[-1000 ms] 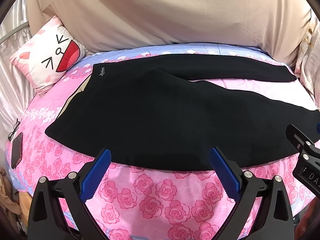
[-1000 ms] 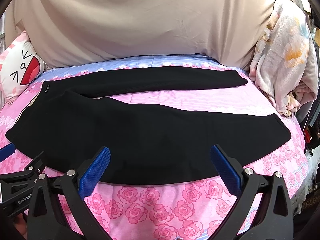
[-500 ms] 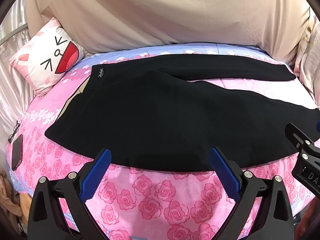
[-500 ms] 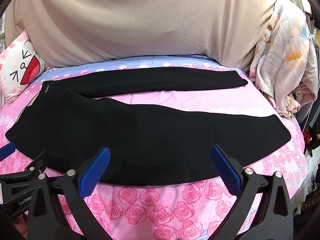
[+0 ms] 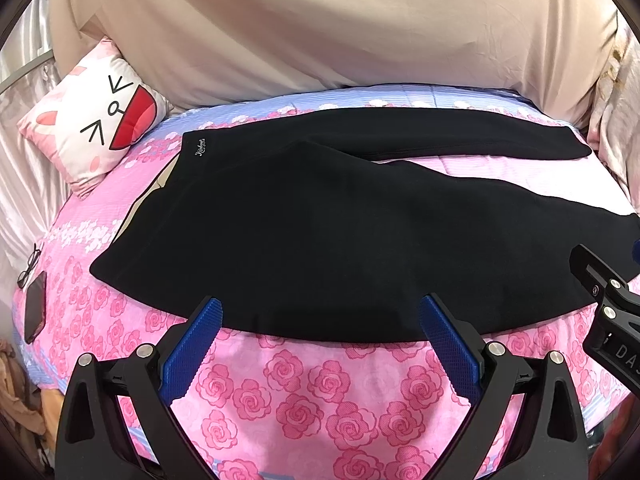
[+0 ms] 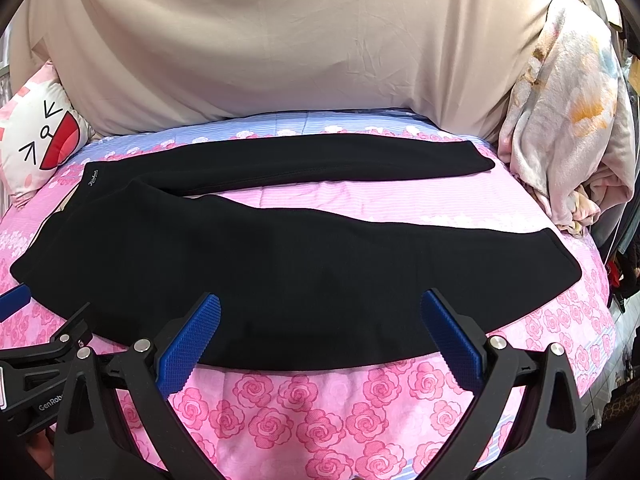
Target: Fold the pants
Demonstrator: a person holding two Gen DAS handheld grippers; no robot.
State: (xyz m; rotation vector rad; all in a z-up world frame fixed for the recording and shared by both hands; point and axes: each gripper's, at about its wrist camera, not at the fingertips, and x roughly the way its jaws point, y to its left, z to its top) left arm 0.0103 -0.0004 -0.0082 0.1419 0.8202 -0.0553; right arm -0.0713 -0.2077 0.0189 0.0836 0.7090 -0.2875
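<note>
Black pants (image 5: 320, 232) lie spread flat on the pink rose bedsheet (image 5: 304, 396), waistband at the left, both legs running right, the far leg (image 6: 304, 160) apart from the near one (image 6: 320, 272). My left gripper (image 5: 320, 320) is open and empty, hovering at the near hem edge of the pants. My right gripper (image 6: 320, 316) is open and empty, also at the near edge, further right. Each gripper's body shows in the other's view: the right one (image 5: 608, 320), the left one (image 6: 44, 360).
A cartoon-face pillow (image 5: 92, 128) sits at the back left. A beige sheet (image 5: 320, 28) hangs behind the bed. A crumpled floral blanket (image 6: 568, 128) is piled at the right. Glasses (image 5: 29, 268) and a phone (image 5: 35, 312) lie at the bed's left edge.
Both grippers have shifted only slightly; the pants lie as before.
</note>
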